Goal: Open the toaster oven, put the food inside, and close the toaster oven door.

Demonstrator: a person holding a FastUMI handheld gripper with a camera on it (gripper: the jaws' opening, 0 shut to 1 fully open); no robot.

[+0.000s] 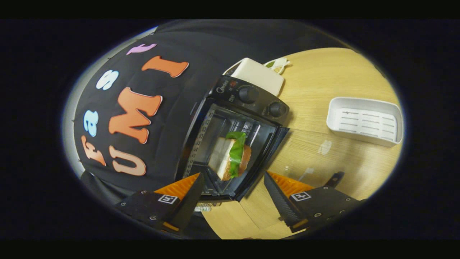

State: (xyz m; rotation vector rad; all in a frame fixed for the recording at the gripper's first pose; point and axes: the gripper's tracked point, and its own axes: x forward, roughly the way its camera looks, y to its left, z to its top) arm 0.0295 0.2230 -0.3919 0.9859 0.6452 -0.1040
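Squishy bread-and-lettuce sandwich (231, 155) already sits inside the open toaster oven (230, 140), so our gripper (233, 187), spread wide and empty just outside, should hook the stiff glass door (309, 158) next.

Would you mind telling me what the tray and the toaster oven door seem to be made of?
The tray looks like white moulded plastic, matte, with slotted floor. The toaster oven door seems glass in a dark frame: the table's wood grain shows through it. The tongs are open, short of the sandwich.
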